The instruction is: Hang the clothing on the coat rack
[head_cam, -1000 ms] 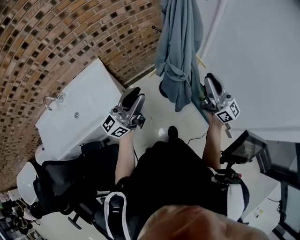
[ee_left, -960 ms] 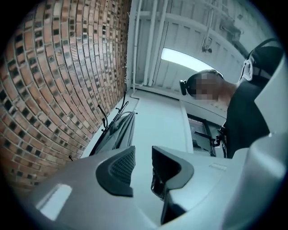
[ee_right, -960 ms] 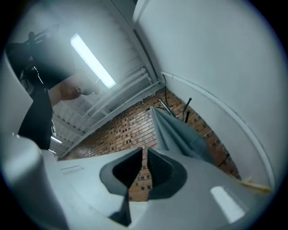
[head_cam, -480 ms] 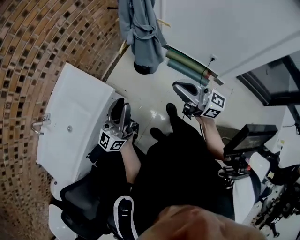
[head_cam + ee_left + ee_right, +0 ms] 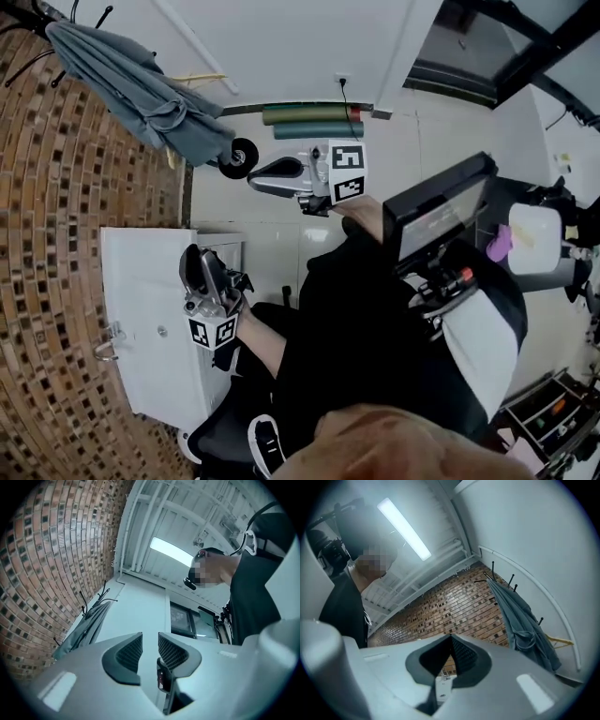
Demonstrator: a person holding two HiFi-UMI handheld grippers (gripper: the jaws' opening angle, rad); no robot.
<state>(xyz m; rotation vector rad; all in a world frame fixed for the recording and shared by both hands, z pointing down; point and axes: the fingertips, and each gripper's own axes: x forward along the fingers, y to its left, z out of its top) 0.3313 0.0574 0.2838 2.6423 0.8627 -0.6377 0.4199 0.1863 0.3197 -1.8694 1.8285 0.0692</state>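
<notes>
Noting grey garment (image 5: 141, 89) draping from coat rack (image 5: 101, 13) beside brick wall (image 5: 56, 187). Holding left gripper (image 5: 199, 259) spread, empty; right gripper (image 5: 261, 172) pressed together, empty. Judging fabric soft, light, floppy; advising pinching at collar fold.

I see bare floor (image 5: 267, 248) between the cabinet (image 5: 141, 281) and the rolls (image 5: 314, 122) at the far wall, room enough to pass. The robe (image 5: 141, 94) hangs across the corner by the brick wall (image 5: 56, 234). A monitor (image 5: 441, 211) crowds my right side.
</notes>
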